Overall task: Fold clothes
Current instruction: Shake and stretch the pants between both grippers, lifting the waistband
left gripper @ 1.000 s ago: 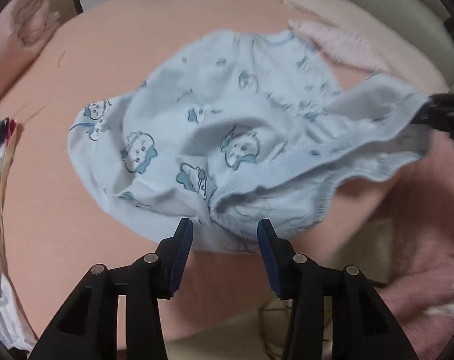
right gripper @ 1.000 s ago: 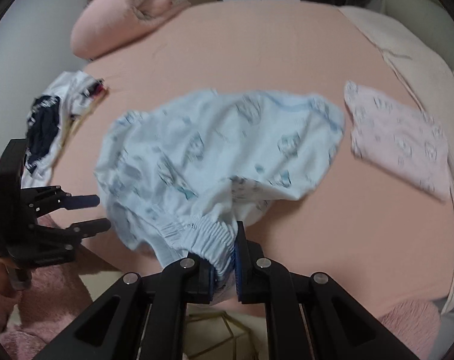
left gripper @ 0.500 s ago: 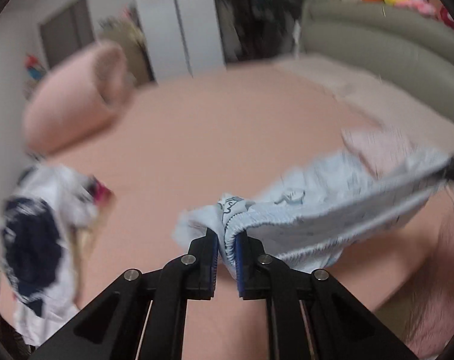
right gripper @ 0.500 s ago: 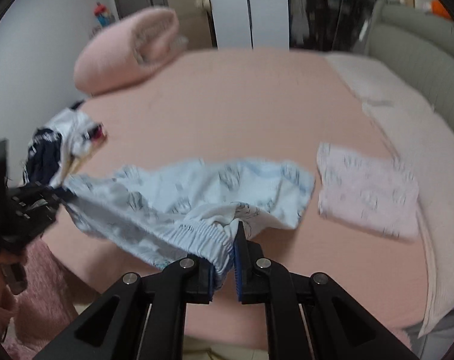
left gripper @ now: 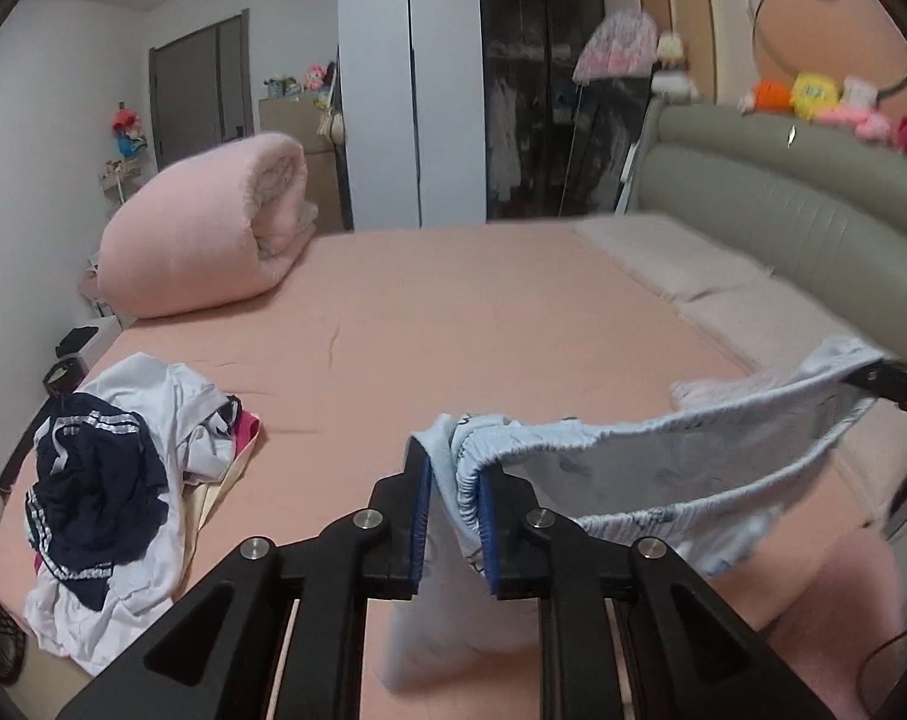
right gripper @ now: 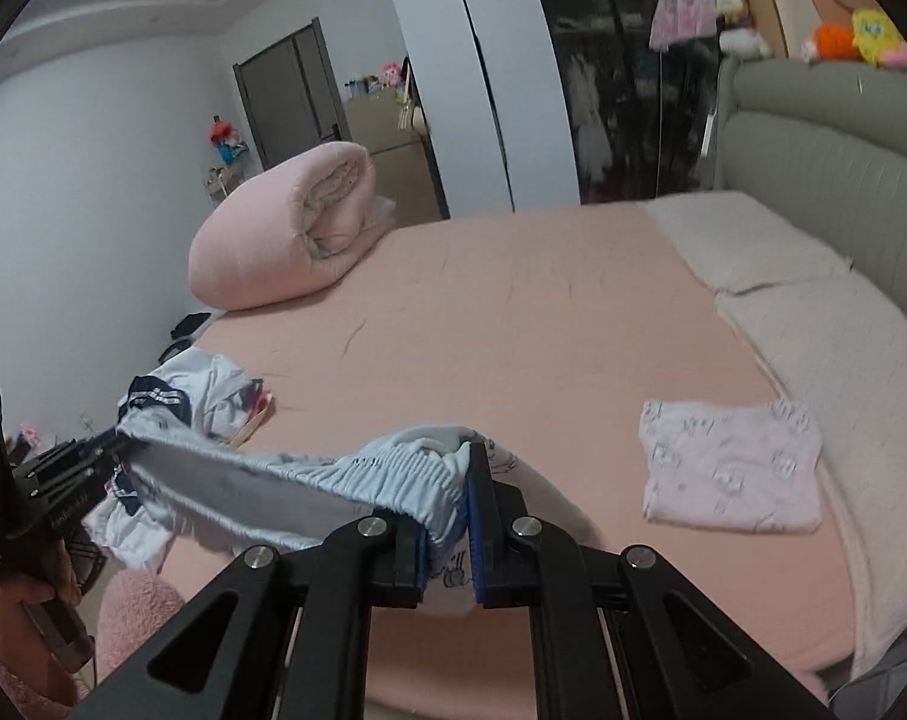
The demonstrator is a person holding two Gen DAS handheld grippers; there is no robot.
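The left hand-held gripper (left gripper: 454,483) pinches one end of the light blue garment's (left gripper: 663,468) elastic waistband, though its jaws are opening slightly; the right hand-held gripper (right gripper: 447,516) is clenched on the other end. The garment hangs stretched between them above the bed's (right gripper: 543,312) near edge. To do this well, keep the waistband taut and level, then lower it flat onto the bare sheet between the unsorted clothes pile (left gripper: 105,480) and the folded pink garment (right gripper: 732,468).
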